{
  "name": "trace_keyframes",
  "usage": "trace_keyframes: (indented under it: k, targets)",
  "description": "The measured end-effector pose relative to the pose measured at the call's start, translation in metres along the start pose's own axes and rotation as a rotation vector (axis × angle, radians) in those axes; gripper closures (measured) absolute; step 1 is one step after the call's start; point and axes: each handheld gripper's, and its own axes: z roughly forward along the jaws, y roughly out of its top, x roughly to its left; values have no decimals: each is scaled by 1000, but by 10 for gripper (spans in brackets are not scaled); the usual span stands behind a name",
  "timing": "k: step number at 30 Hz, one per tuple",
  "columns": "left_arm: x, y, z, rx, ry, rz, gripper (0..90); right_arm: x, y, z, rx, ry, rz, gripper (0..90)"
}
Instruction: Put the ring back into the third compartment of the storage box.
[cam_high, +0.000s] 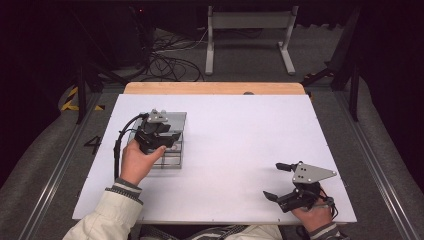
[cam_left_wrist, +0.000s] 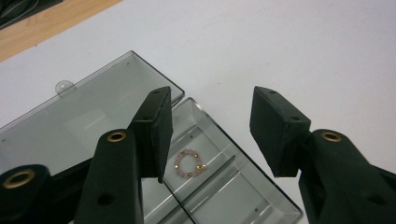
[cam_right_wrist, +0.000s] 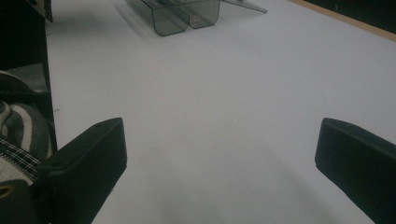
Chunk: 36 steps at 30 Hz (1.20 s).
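we find the left hand-held gripper (cam_left_wrist: 210, 135) released above the clear compartment box (cam_left_wrist: 243, 186) near the table's left edge; the bead bracelet (cam_left_wrist: 188, 163) lies in a compartment, apparently deposited. the right hand-held gripper (cam_high: 280, 181) rests spread, idle.

One clear compartment box (cam_left_wrist: 224, 186), one beaded ring (cam_left_wrist: 188, 163) inside that box, two grippers beside it.

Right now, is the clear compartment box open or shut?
Open. The clear compartment box has its lid swung back flat on the table, and a beaded bracelet lies uncovered in one compartment.
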Motion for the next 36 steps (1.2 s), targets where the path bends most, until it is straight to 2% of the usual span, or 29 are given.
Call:
trace_keyframes:
  k: [20, 27, 33, 36]
  targets:
    - [-13, -3, -30, -73, -12, 29, 489, 0, 0, 1, 1, -1, 5, 30]
    - [-17, -9, -47, -134, -26, 31, 463, 0, 0, 1, -1, 1, 5, 30]
    - [-23, -21, -63, -195, -28, 54, 426, 0, 1, 0, -4, -1, 4, 30]
    - [-25, -27, -68, -229, -38, 52, 403, 1, 1, 1, -4, 2, 5, 29]
